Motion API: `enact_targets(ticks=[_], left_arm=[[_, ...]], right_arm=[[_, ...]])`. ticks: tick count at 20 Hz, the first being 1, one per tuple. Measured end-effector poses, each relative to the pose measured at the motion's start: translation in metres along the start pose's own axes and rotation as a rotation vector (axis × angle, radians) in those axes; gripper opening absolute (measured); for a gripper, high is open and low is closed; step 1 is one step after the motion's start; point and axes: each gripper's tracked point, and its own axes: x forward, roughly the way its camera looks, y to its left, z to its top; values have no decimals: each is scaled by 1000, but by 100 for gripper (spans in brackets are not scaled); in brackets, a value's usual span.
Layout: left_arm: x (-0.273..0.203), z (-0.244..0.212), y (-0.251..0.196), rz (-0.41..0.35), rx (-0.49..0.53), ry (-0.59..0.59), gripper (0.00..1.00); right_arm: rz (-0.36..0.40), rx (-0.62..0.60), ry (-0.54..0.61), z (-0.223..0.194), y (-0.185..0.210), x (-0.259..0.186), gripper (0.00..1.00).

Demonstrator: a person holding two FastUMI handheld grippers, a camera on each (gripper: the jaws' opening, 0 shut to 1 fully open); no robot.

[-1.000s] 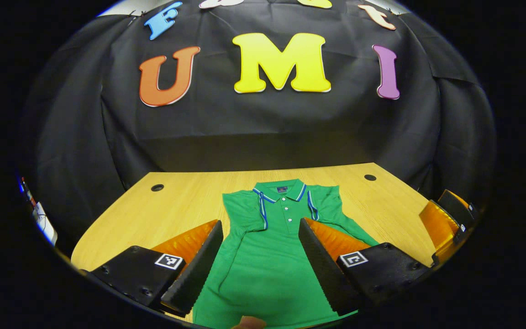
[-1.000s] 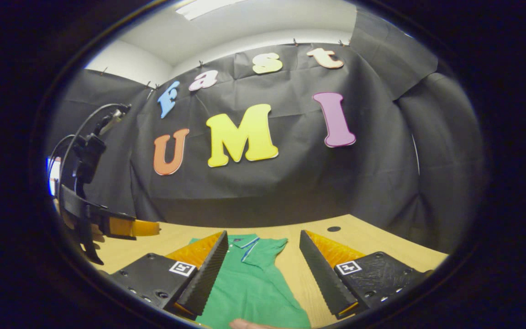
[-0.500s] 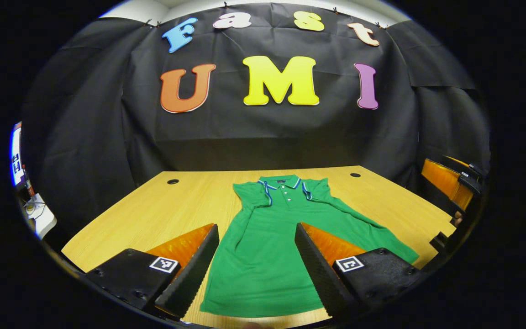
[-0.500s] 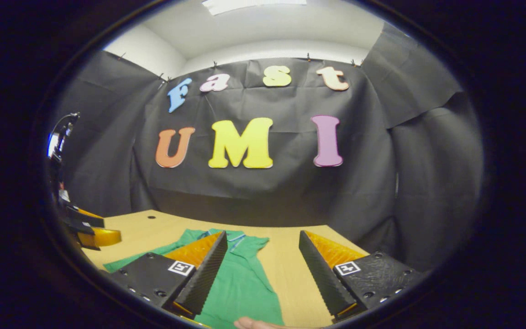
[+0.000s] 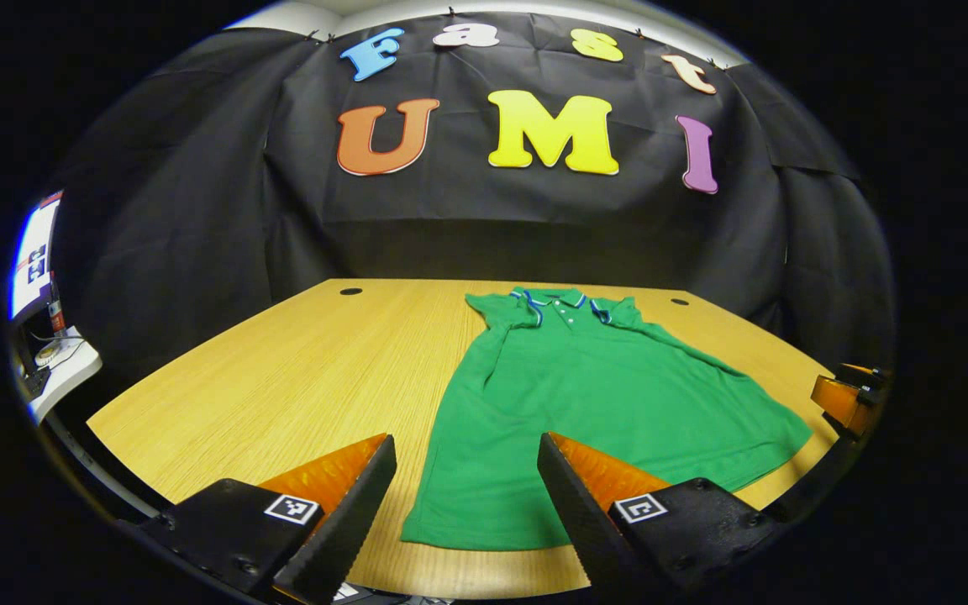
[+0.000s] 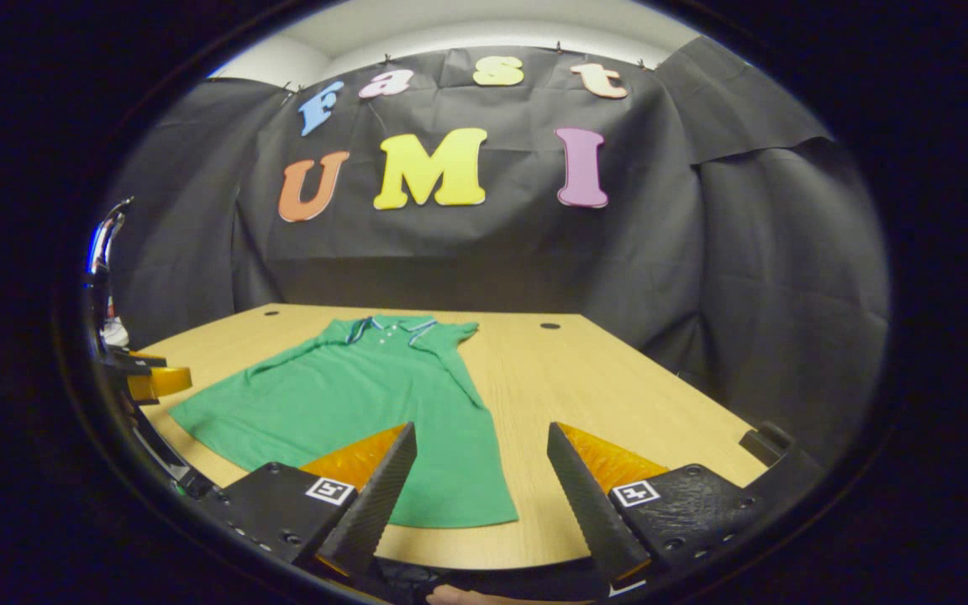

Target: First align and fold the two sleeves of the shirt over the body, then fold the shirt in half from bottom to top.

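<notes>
A green polo shirt (image 5: 585,395) lies flat on the wooden table (image 5: 282,370), collar toward the far wall and hem near the front edge. Its short sleeves look folded in over the chest beside the collar. My left gripper (image 5: 465,445) hovers open over the front edge at the hem's left corner, holding nothing. In the right gripper view the shirt (image 6: 366,403) spreads out to the left, and my right gripper (image 6: 481,430) is open above the hem's right corner. Each gripper also shows at the side of the other's view: the right gripper (image 5: 845,395), the left gripper (image 6: 152,378).
Two round cable holes (image 5: 350,291) (image 5: 679,301) sit near the table's far corners. Bare wood extends left of the shirt, and bare table (image 6: 602,378) lies to its right. A white shelf with cables (image 5: 55,361) stands off the table's left side.
Both grippers have drawn back from over the shirt toward the front edge and moved apart. The whole shirt, hem included, has come into view and lies still.
</notes>
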Motion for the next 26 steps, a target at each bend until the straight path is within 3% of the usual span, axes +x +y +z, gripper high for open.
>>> enact_targets(ticks=[6, 11, 12, 13, 14, 15, 16, 17, 18, 20, 21, 26], left_arm=[[4, -34, -4, -35, -50, 77, 100], [9, -40, 8, 11, -41, 91, 98], [7, -41, 10, 22, -21, 91, 93], [9, -40, 8, 20, -7, 82, 90], [10, -41, 5, 15, -10, 80, 84], [10, -40, 3, 8, -7, 77, 95], [11, -40, 0, -6, 0, 83, 80], [11, -39, 1, -7, -6, 80, 58], [11, -39, 2, -5, -20, 79, 18], [11, -38, 1, -12, -10, 72, 8], [13, -37, -1, -21, -14, 72, 6], [15, -9, -4, -43, 1, 33, 6]], right_arm=[[13, 47, 144, -43, 3, 18, 95], [46, 46, 128, -45, 9, 18, 96], [58, 54, 130, -47, 14, 18, 93], [58, 56, 119, -45, 16, 19, 79], [72, 62, 122, -47, 20, 19, 74], [80, 70, 122, -46, 23, 19, 55], [96, 68, 126, -48, 27, 22, 35], [102, 61, 122, -48, 27, 23, 16], [108, 41, 120, -47, 27, 23, 12], [114, 45, 106, -44, 28, 22, 12], [118, 43, 105, -43, 27, 23, 1], [108, 55, 76, -18, 15, 30, 1]])
